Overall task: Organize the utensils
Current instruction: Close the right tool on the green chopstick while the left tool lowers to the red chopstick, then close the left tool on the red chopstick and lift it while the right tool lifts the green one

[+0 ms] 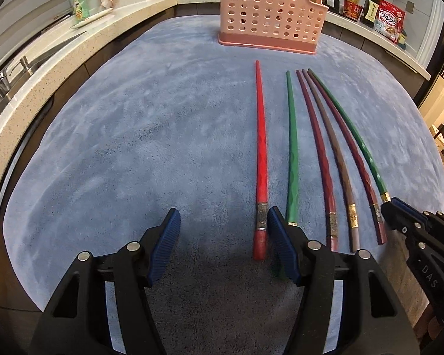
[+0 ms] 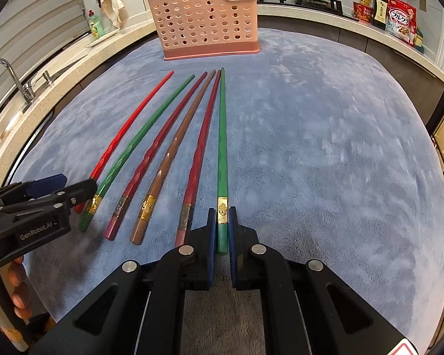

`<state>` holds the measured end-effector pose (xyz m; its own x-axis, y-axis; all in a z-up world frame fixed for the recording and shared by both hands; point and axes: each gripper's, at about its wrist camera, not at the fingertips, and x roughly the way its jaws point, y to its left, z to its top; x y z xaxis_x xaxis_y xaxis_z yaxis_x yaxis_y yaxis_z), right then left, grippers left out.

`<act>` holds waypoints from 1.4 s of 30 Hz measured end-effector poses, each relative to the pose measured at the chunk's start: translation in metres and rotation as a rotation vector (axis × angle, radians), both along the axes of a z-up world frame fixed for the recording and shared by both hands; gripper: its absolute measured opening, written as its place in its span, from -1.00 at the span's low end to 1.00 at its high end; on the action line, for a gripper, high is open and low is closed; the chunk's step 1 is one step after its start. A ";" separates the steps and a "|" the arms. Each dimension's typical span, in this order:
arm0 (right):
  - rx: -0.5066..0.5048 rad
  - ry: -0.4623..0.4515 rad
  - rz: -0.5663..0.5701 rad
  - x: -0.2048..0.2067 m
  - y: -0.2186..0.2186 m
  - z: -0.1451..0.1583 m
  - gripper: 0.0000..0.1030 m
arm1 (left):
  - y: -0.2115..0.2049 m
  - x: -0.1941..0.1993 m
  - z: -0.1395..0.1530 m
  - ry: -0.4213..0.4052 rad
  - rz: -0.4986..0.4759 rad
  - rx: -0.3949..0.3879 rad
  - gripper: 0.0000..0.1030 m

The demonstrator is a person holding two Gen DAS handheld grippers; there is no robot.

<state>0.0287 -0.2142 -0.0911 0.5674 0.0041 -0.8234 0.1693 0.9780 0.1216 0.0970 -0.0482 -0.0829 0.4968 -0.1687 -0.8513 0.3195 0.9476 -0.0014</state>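
Right gripper (image 2: 221,222) was closed on the thick end of the outer green chopstick (image 2: 222,148), blue pads pressing it from both sides just by the gold band. Left gripper (image 1: 223,227) was wide open, low over the blue cloth (image 1: 133,136), with the butt of the red chopstick (image 1: 261,159) just inside its right pad, not pinched.

Six chopsticks lay side by side on the cloth, thick ends near, tips pointing away: red, inner green chopstick (image 1: 292,159), dark red chopstick (image 1: 319,153), brown chopstick (image 1: 334,148), second dark red chopstick (image 1: 350,145), outer green. Each was glossy with a faceted grip and a decorated metal band near the butt, gold on some, duller on others. Red lay a bit apart from the rest; the others fanned close together, tips nearly meeting.

Beyond the tips, a pink perforated holder (image 2: 204,20) stood upright on the far part of the cloth, something dark showing through its holes, contents unclear.
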 end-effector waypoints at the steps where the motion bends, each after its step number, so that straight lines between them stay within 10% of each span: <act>1: 0.000 0.000 0.000 0.000 0.000 0.000 -0.87 | 0.000 0.000 0.000 -0.004 -0.003 0.003 0.07; 9: -0.001 0.000 -0.001 0.000 0.000 0.000 -0.87 | 0.001 -0.002 0.002 -0.020 -0.014 0.003 -0.73; 14: 0.010 -0.001 -0.005 -0.003 -0.001 0.003 -0.87 | 0.004 -0.001 0.005 -0.010 -0.022 -0.008 -0.87; 42: 0.006 -0.308 -0.048 0.019 -0.042 0.159 -0.87 | 0.029 0.036 0.130 -0.144 0.023 -0.150 -0.87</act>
<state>0.0477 -0.2562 0.0677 0.7897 -0.0247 -0.6130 0.1700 0.9689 0.1799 0.1332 -0.0193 0.0468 0.6168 -0.2758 -0.7372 0.3049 0.9472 -0.0992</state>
